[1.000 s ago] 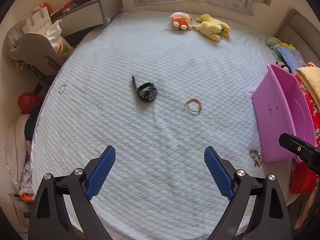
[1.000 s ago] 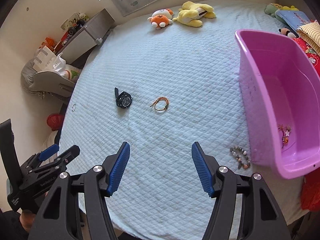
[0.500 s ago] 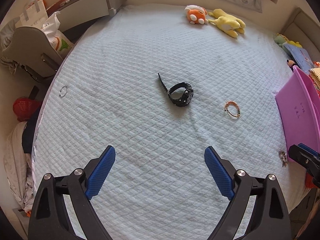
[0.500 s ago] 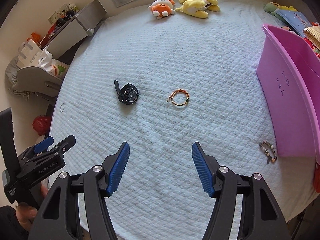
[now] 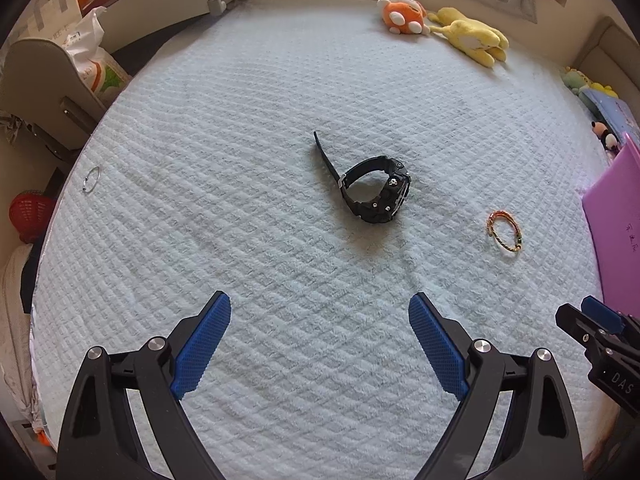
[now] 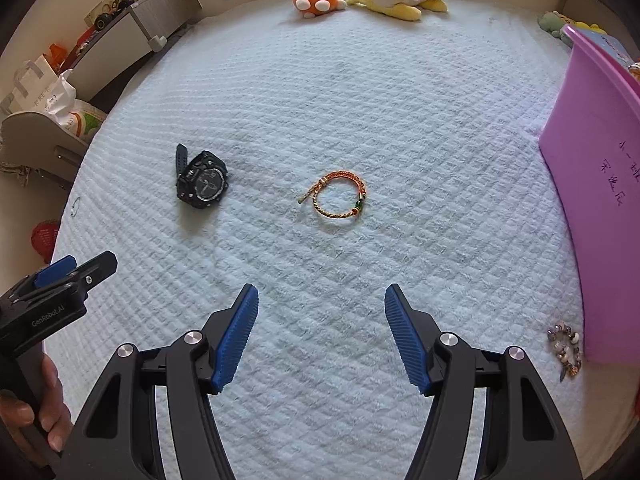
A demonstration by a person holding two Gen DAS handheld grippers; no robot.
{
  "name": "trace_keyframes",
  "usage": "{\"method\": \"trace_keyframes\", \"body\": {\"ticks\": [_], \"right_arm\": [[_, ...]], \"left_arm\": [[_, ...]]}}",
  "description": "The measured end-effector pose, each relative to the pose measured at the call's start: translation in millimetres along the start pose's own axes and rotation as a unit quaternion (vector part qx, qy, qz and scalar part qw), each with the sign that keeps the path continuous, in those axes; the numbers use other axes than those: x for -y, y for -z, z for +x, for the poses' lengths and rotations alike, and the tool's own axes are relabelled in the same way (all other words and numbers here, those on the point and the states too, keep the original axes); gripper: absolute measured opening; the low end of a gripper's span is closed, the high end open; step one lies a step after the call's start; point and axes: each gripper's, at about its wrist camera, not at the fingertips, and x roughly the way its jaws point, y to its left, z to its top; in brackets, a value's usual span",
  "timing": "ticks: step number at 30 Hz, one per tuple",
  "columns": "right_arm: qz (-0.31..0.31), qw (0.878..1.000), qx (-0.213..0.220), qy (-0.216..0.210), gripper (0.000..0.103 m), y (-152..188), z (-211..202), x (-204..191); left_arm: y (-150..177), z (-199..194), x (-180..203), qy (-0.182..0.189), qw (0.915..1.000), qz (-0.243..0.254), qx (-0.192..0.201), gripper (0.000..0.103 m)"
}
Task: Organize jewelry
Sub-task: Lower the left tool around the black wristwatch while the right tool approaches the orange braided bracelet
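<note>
Both hand-held grippers spread, empty: left hand-held gripper faces black wristwatch mid-bed; right hand-held gripper faces orange cord bracelet. Bracelet looks light, limp: pinch across cord. Watch stiffer, heavier: take the strap loop.

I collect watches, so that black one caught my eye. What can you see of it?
The black watch is chunky, seemingly resin or rubber, with a round dark dial and light hands. Its strap is buckled into a loop, the free end sticking out. It rests tilted on the pale quilted bedspread, left of the orange braided bracelet. Nothing else touches it.
</note>
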Motion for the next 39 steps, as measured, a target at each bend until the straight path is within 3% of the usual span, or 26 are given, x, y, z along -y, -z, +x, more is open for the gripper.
{"method": "trace_keyframes", "body": {"ticks": [9,19,39], "right_arm": [[0.017,1.000,0.003,-0.013,0.063,-12.8,51.4,24.5],[0.003,0.999,0.015,-0.030,0.063,-32.3,88.4,15.8],[-0.032,0.998,0.050,-0.022,0.064,-52.4,118.4,-1.2]], "left_arm": [[-10.9,50.0,9.4,-0.003,0.9995,-0.012,0.029,0.089],[-25.1,73.8,21.7,0.001,0.9974,0.009,0.072,0.089],[-51.1,119.7,44.5,0.013,0.9970,0.017,0.075,0.089]]}}
